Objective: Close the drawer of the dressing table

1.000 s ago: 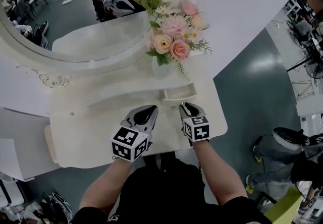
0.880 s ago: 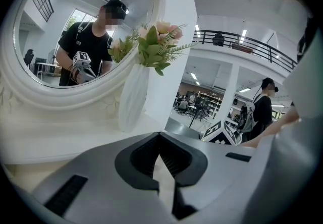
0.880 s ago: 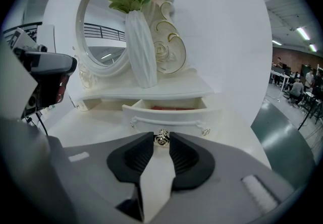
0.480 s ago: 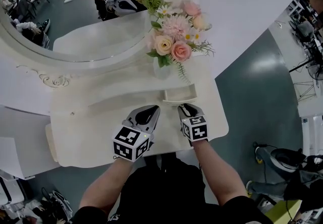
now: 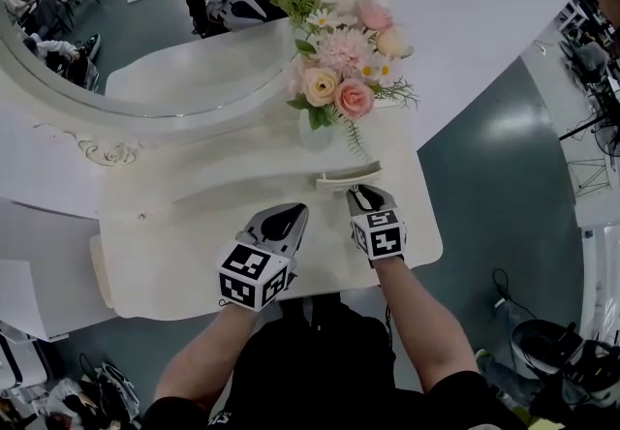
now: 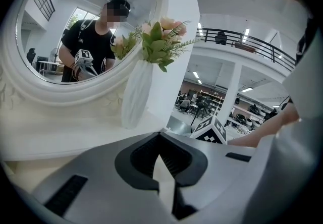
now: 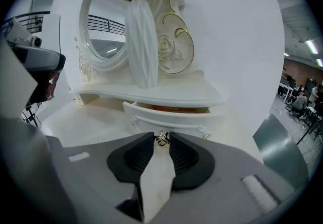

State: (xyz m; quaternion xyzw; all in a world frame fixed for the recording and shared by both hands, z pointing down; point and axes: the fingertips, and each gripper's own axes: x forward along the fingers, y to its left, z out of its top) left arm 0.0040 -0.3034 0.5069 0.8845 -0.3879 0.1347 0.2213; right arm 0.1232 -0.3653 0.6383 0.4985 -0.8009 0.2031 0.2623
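Observation:
The dressing table's small white drawer (image 5: 347, 178) sits under the raised shelf and is open only a narrow way; an orange lining shows in the gap above its front (image 7: 166, 119). My right gripper (image 5: 364, 194) is at the drawer front, and its black pads close on either side of the silver knob (image 7: 161, 138). My left gripper (image 5: 288, 215) hovers over the tabletop (image 5: 165, 254) just left of the right one, jaw tips together and nothing between them. In the left gripper view its tips (image 6: 159, 135) point at the vase.
A white ribbed vase (image 5: 312, 133) of pink and cream flowers (image 5: 339, 70) stands on the shelf directly above the drawer. The oval mirror (image 5: 145, 41) rises behind and reflects a person with a gripper. The table's right edge drops to green floor (image 5: 484, 176).
The drawer has slid inward: its open top showed wider before and is now a thin strip. My right gripper moved with it toward the shelf. The left gripper stayed put.

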